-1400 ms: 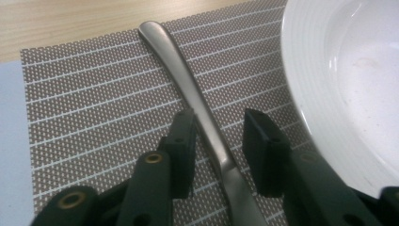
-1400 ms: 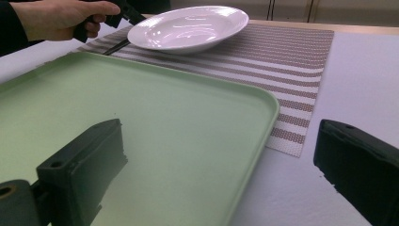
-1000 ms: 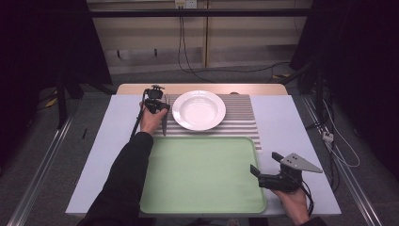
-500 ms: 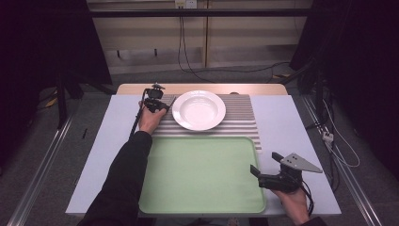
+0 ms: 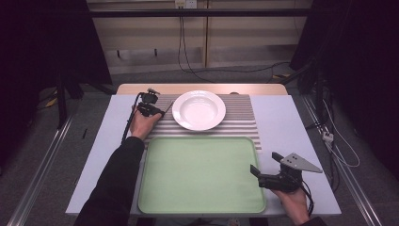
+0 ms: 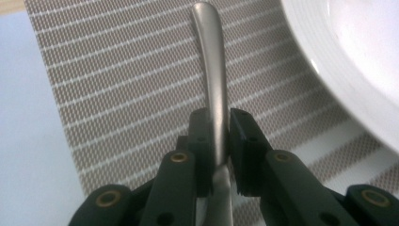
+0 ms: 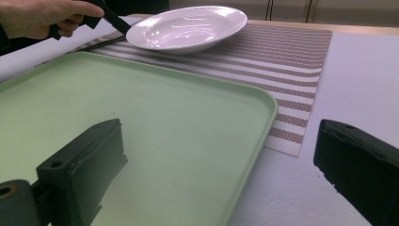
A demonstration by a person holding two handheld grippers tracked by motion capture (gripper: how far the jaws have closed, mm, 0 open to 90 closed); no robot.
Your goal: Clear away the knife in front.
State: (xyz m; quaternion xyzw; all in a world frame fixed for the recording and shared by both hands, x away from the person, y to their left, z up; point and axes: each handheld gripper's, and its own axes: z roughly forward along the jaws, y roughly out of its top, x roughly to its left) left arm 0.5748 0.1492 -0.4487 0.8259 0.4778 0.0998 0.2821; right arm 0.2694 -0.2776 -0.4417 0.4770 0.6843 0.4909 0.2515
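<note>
My left gripper [image 5: 159,112] lies at the left end of the striped placemat [image 5: 240,123], beside the white plate [image 5: 198,109]. In the left gripper view its jaws [image 6: 220,129] are shut on the handle of a metal utensil [image 6: 211,66]. The handle points away over the placemat [image 6: 117,94], and the plate's rim [image 6: 348,70] is on the right. The jaws have just been closing on that handle. My right gripper [image 5: 266,164] rests at the right edge of the green tray [image 5: 202,207], open, with nothing between its jaws [image 7: 221,160].
The tray [image 7: 141,117] lies in front of the placemat [image 7: 291,56], and the plate [image 7: 188,26] sits behind it. The left hand with its gripper [image 7: 110,19] is at the plate's left. Cables run along the floor to the right of the table.
The left hand has shifted slightly beside the plate's left rim. The right gripper has stayed in place.
</note>
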